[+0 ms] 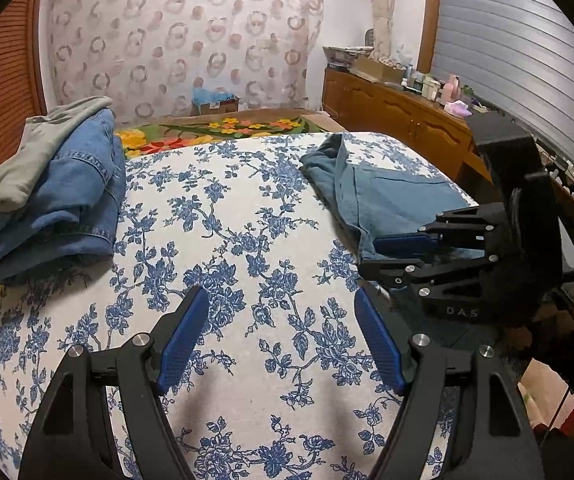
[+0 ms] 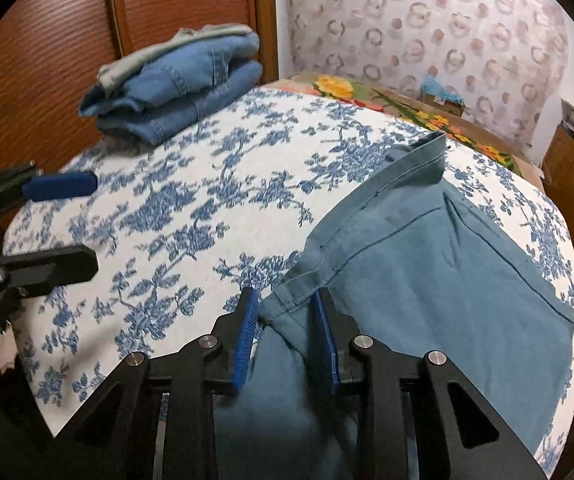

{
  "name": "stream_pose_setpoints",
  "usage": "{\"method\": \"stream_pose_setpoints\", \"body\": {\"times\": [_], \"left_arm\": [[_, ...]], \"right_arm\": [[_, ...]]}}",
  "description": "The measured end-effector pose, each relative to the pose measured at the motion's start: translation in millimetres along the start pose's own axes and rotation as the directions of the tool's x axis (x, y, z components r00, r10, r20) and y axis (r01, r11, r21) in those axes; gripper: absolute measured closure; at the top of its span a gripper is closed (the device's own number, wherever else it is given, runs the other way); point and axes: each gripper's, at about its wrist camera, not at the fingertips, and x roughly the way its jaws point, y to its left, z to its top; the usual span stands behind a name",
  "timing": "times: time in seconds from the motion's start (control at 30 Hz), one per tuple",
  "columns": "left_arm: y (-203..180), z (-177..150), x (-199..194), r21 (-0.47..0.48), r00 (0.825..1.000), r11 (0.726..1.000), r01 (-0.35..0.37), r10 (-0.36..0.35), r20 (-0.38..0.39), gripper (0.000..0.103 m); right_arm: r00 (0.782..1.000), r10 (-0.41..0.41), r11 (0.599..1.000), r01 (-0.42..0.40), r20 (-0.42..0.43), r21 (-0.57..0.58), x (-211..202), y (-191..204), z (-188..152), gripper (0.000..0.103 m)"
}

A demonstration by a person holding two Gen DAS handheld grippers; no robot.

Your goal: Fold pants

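Observation:
Teal pants (image 2: 427, 260) lie flat on the right side of the blue-flowered bed sheet (image 2: 191, 216), waistband toward the far end. My right gripper (image 2: 285, 316) sits low over their near left edge; the hem fold lies between its blue pads (image 2: 247, 320), which stand a little apart from the cloth. In the left wrist view the same pants (image 1: 387, 196) show under the right gripper (image 1: 369, 256). My left gripper (image 1: 281, 300) hovers wide open over bare sheet (image 1: 227, 220), holding nothing; from the right wrist it appears at the left edge as the left gripper (image 2: 83, 224).
A stack of folded jeans with a grey garment on top (image 1: 67, 192) (image 2: 191, 80) rests at the far left corner of the bed. A flowered blanket (image 1: 227, 128) lies beyond the sheet. A wooden dresser (image 1: 399, 112) with bottles stands on the right, a wooden door on the left.

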Motion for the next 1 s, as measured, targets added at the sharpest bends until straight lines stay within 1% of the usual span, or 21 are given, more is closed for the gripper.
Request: {"method": "stream_pose_setpoints", "body": {"times": [0.07, 0.13, 0.3, 0.37, 0.4, 0.53, 0.67, 0.77, 0.83, 1.0], "left_arm": [[-1.6, -1.5, 0.8, 0.000, 1.000, 1.000, 0.004, -0.004, -0.004, 0.027], [-5.2, -1.6, 1.0, 0.008, 1.000, 1.000, 0.005, -0.005, -0.007, 0.027], [-10.8, -2.5, 2.6, 0.017, 1.000, 1.000, 0.012, -0.012, -0.011, 0.027], [-15.0, -3.1, 3.9, 0.028, 1.000, 0.999, 0.016, -0.015, -0.014, 0.027], [-16.8, -3.2, 4.7, 0.032, 1.000, 0.999, 0.017, -0.017, -0.016, 0.027], [-24.2, -2.9, 8.2, 0.050, 0.999, 0.998, 0.025, -0.024, -0.025, 0.027], [-28.8, -0.8, 9.3, 0.064, 0.999, 0.998, 0.024, -0.023, -0.027, 0.027], [-28.3, 1.2, 9.7, 0.062, 0.999, 0.998, 0.025, -0.023, -0.025, 0.027], [-27.9, 1.4, 9.7, 0.060, 0.999, 0.998, 0.026, -0.025, -0.024, 0.027], [-28.2, 1.4, 10.5, 0.062, 0.999, 0.998, 0.025, -0.024, -0.028, 0.027]], "right_arm": [[1.000, -0.019, 1.000, 0.019, -0.001, 0.005, 1.5, -0.3, 1.8, 0.093], [1.000, -0.009, 0.999, 0.009, 0.020, 0.038, -1.2, -5.3, 1.5, 0.097], [0.990, 0.016, 0.989, -0.036, 0.140, 0.142, -30.7, -26.3, -0.6, 0.098], [0.984, 0.029, 0.985, -0.058, 0.174, 0.165, -41.9, -32.9, -0.8, 0.098], [0.983, 0.025, 0.984, -0.055, 0.181, 0.166, -46.2, -35.0, -1.1, 0.098], [0.980, -0.029, 0.985, -0.005, 0.198, 0.170, -60.4, -45.1, -3.9, 0.098], [0.975, -0.075, 0.978, 0.031, 0.210, 0.205, -73.2, -61.4, -7.7, 0.098], [0.973, -0.119, 0.973, 0.074, 0.199, 0.219, -72.4, -74.1, -3.5, 0.098], [0.968, -0.163, 0.967, 0.119, 0.189, 0.225, -75.6, -83.6, -1.9, 0.098], [0.960, -0.239, 0.938, 0.190, 0.145, 0.289, -78.3, -117.5, -1.2, 0.098]]}}
